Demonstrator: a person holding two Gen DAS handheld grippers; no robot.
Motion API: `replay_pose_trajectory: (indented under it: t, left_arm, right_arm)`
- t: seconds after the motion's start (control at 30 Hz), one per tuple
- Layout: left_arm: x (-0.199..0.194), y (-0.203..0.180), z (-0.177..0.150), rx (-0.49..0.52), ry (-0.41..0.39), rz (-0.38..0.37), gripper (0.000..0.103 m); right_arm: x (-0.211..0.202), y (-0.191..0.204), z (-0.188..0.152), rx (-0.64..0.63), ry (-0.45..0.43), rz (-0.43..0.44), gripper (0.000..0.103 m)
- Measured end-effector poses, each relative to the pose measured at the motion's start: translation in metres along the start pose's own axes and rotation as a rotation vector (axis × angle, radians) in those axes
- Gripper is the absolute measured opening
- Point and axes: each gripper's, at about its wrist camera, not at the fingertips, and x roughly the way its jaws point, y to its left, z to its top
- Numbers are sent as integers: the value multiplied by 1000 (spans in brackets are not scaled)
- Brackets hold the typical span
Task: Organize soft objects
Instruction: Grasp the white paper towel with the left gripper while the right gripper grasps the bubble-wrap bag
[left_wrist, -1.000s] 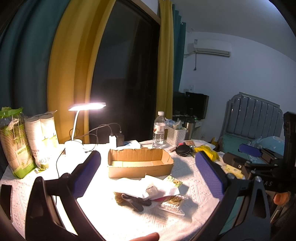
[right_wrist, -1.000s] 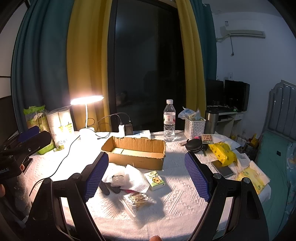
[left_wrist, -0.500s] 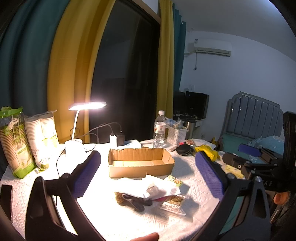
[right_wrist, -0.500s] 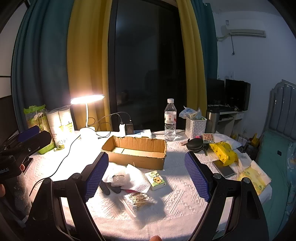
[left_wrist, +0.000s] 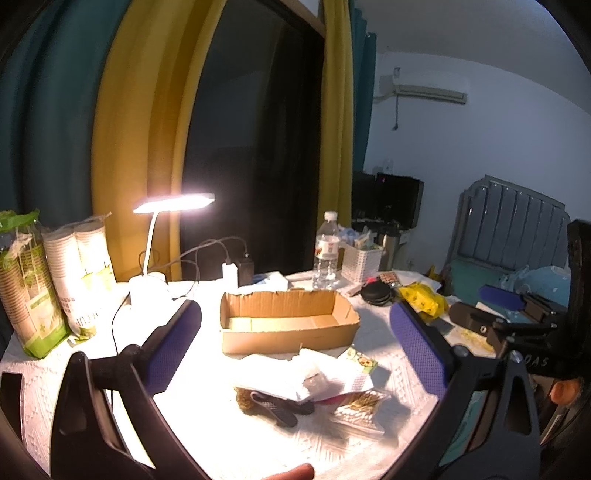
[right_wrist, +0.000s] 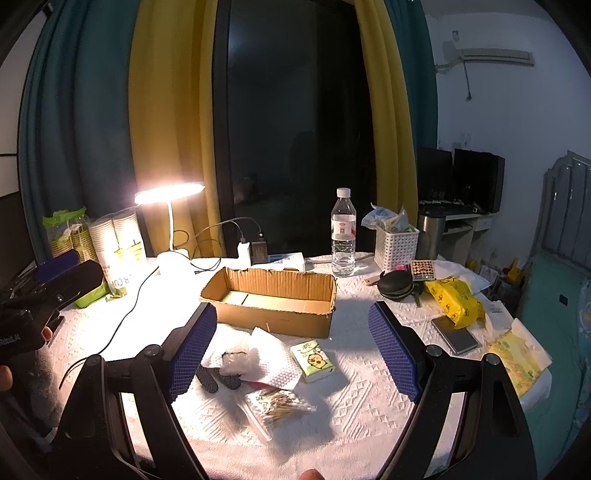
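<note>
An open cardboard box (right_wrist: 271, 301) (left_wrist: 286, 325) stands mid-table with nothing seen inside. In front of it lies a pile: white foam sheets (right_wrist: 273, 360) (left_wrist: 291, 373), a small clear bag (right_wrist: 236, 360), dark insoles (right_wrist: 218, 380) (left_wrist: 277, 406), a green tissue pack (right_wrist: 313, 361) (left_wrist: 358, 360) and a bag of cotton swabs (right_wrist: 279, 402) (left_wrist: 364, 404). My left gripper (left_wrist: 295, 347) and my right gripper (right_wrist: 291, 347) are both open and empty, held above the near table edge, apart from the pile.
A lit desk lamp (right_wrist: 170, 192) with cables, paper cup stacks (right_wrist: 118, 251), a water bottle (right_wrist: 343, 232), a white basket (right_wrist: 397, 242), a black case (right_wrist: 397, 286), yellow tissue packs (right_wrist: 452, 299) and a phone (right_wrist: 454, 336) ring the white tablecloth (right_wrist: 369, 406).
</note>
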Motion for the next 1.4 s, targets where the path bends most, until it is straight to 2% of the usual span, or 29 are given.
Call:
replay_pose_trajectory:
  t: [0.13, 0.5, 0.63, 0.87, 1.13, 1.27, 1.4]
  left_arm:
    - [22, 5, -6, 2, 61, 12, 102]
    - [100, 26, -39, -5, 244, 37, 102]
    - [123, 36, -53, -21, 299, 49, 102]
    - [146, 54, -73, -47, 369, 70, 102]
    - [170, 71, -85, -82, 430, 55, 102]
    - [186, 77, -92, -108, 469, 31, 102]
    - [196, 78, -95, -120, 490, 9, 102]
  right_arm:
    - [17, -9, -3, 23, 46, -2, 87]
    - [100, -25, -11, 49, 208, 11, 87]
    - [122, -20, -17, 33, 249, 49, 87]
    - [164, 5, -30, -9, 334, 166, 87]
    - [197, 26, -41, -29, 401, 261, 85]
    - [210, 33, -46, -28, 432, 290, 71]
    - [216, 37, -49, -21, 452, 328, 69]
